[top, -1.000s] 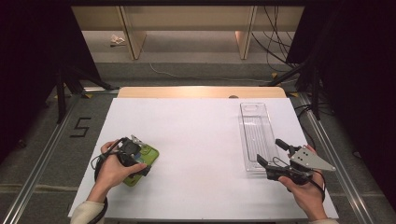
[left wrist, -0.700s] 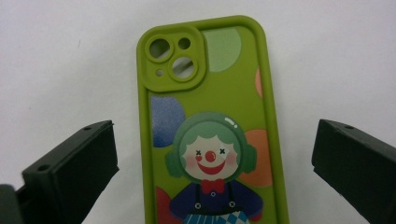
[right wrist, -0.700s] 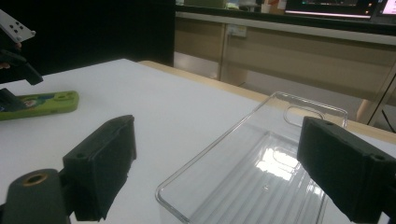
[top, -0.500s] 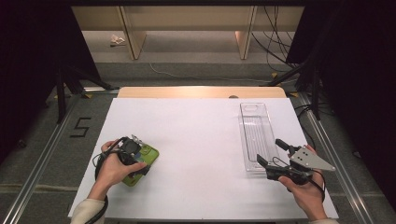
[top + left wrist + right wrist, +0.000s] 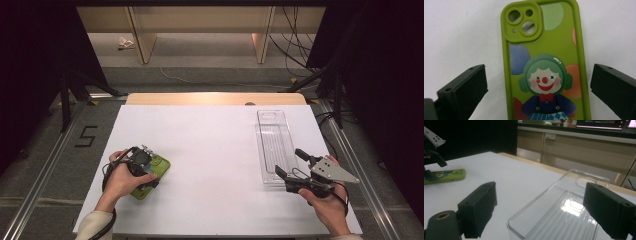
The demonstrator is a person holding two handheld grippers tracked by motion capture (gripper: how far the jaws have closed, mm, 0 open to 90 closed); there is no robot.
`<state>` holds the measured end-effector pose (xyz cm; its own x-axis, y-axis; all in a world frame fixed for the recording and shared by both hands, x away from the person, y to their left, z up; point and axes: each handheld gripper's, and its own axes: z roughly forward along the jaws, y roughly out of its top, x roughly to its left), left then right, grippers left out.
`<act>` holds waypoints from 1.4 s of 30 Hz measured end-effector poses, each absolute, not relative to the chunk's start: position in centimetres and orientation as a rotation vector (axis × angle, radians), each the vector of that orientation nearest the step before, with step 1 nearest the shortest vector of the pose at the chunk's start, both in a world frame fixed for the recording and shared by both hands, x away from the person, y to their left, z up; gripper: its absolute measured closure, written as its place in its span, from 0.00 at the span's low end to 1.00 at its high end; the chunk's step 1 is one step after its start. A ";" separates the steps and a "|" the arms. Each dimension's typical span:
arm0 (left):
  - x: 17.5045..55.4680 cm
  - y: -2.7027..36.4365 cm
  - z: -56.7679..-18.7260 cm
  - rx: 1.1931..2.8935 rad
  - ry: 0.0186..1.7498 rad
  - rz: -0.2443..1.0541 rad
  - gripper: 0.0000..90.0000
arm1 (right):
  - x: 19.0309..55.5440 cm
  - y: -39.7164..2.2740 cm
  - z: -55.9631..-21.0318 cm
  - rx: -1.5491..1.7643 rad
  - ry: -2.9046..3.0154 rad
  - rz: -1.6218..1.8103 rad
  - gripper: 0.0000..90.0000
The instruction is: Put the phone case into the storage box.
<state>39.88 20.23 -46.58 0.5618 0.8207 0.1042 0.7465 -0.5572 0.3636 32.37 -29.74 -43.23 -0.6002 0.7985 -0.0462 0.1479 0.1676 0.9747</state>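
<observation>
Because the green phone case [image 5: 544, 62] lies flat, printed back up, near the tabletop's [image 5: 210, 135] left front edge, the left gripper [image 5: 537, 85] hangs over it with fingers [image 5: 464, 92] wide, straddling its sides for a clean pinch; at right, the right gripper [image 5: 544, 207] aims wide-open fingers at the clear tray's [image 5: 564, 212] near end, ready to steady it.

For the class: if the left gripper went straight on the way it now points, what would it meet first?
Most likely the green phone case. The left gripper points down at it, jaws open on either side of it and clear of its edges, with the white table under it. How far above it hovers is unclear.
</observation>
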 end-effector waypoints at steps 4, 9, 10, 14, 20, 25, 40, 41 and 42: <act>40.0 20.2 -46.5 2.528 1.299 0.388 0.01 | 32.4 -29.7 -43.2 0.893 1.876 1.466 0.14; 40.1 20.1 -46.6 2.558 1.295 0.376 0.01 | 32.4 -29.7 -43.2 0.892 1.878 1.466 0.14; 40.1 20.1 -46.7 2.562 1.293 0.374 0.01 | 32.4 -29.7 -43.2 0.893 1.876 1.466 0.14; 40.1 20.1 -47.0 2.578 1.296 0.355 0.01 | 32.4 -29.7 -43.2 0.892 1.877 1.467 0.14; 40.2 20.1 -47.2 2.588 1.308 0.332 0.02 | 32.4 -29.7 -43.3 0.892 1.879 1.465 0.14; 40.2 20.2 -47.3 2.582 1.323 0.306 0.06 | 32.4 -29.6 -43.3 0.889 1.881 1.466 0.14; 40.3 20.2 -47.2 2.531 1.452 0.230 0.11 | 32.3 -29.6 -43.2 0.891 1.882 1.465 0.14; 40.3 20.2 -47.2 2.533 1.449 0.230 0.11 | 32.4 -29.6 -43.2 0.892 1.881 1.465 0.14; 40.3 20.2 -47.2 2.533 1.449 0.230 0.11 | 32.4 -29.7 -43.2 0.890 1.883 1.465 0.14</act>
<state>40.26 20.21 -47.20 0.5035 0.8635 0.0291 0.8302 -0.4928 0.2607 32.36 -29.65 -43.25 -0.6047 0.7950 -0.0471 0.1498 0.1716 0.9737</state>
